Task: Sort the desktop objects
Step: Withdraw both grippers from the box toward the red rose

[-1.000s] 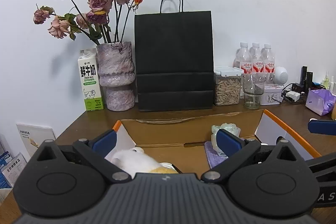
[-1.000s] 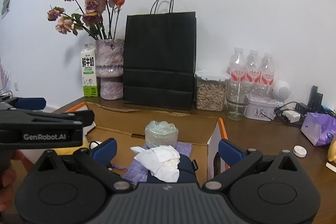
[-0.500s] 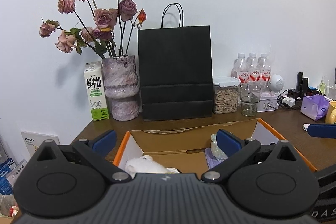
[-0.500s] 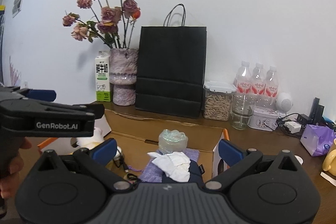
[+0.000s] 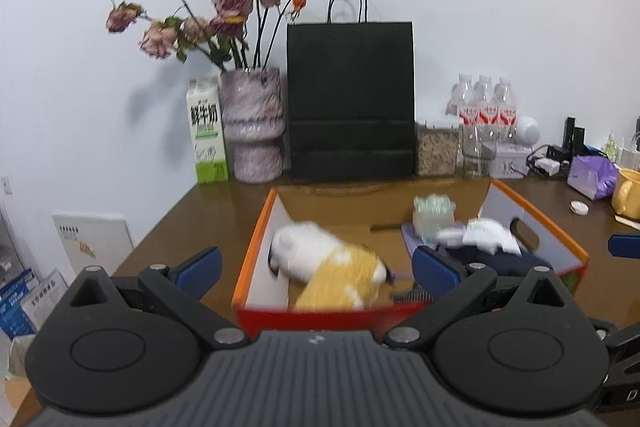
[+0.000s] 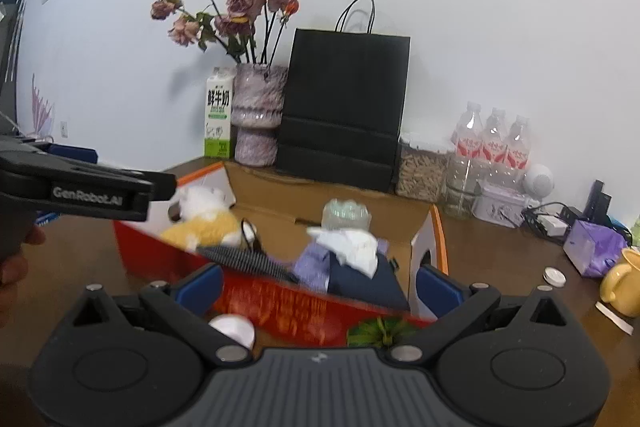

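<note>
Both the left claw [image 5: 316, 269] and right claw [image 6: 318, 285] hung spread and empty before the well-filled box [image 5: 320, 317], while a small white lid [image 6: 555, 275] and yellow mug [image 6: 620, 285] remained out on the worktop [image 6: 500, 267], so sorting looked mostly done

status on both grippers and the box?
Left gripper open, empty. Right gripper open, empty. Box holds plush toy, crumpled tissue. White round object on table near box.

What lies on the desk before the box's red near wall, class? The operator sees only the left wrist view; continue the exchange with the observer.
Observer: A white round object lies just outside the red wall.
Operator: Anything else there?
Observer: A green leafy thing, farther right.
Operator: Is either gripped?
Observer: No; the right gripper is open and empty.
</note>
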{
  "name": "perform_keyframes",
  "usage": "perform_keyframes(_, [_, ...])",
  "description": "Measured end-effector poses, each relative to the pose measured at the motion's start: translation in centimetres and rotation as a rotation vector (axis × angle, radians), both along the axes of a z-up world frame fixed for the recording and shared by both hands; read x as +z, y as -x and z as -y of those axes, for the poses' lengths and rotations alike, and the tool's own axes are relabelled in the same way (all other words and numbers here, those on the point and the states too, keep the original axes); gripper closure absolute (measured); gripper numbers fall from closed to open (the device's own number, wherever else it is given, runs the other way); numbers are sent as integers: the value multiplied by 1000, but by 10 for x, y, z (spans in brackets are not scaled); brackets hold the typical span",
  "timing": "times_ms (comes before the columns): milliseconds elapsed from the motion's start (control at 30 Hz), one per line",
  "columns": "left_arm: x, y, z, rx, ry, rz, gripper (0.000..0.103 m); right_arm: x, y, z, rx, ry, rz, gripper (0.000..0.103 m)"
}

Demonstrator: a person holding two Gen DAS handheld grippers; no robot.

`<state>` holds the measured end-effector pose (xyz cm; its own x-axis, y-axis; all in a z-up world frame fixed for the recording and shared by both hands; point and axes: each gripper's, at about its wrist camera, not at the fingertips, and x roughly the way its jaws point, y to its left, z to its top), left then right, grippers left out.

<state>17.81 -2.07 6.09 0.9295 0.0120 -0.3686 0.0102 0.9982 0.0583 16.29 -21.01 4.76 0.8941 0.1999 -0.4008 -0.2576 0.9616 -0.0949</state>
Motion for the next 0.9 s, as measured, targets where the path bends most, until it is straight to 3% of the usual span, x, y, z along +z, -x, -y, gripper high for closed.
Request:
perform_keyframes(433, [-37,68,4,-88,20,-91,0,-40,61,18,-44,26,-99,0])
perform_keyframes(900, [-65,84,29,-157,50,-173,0,-60,96,24,-75,15,-161,0])
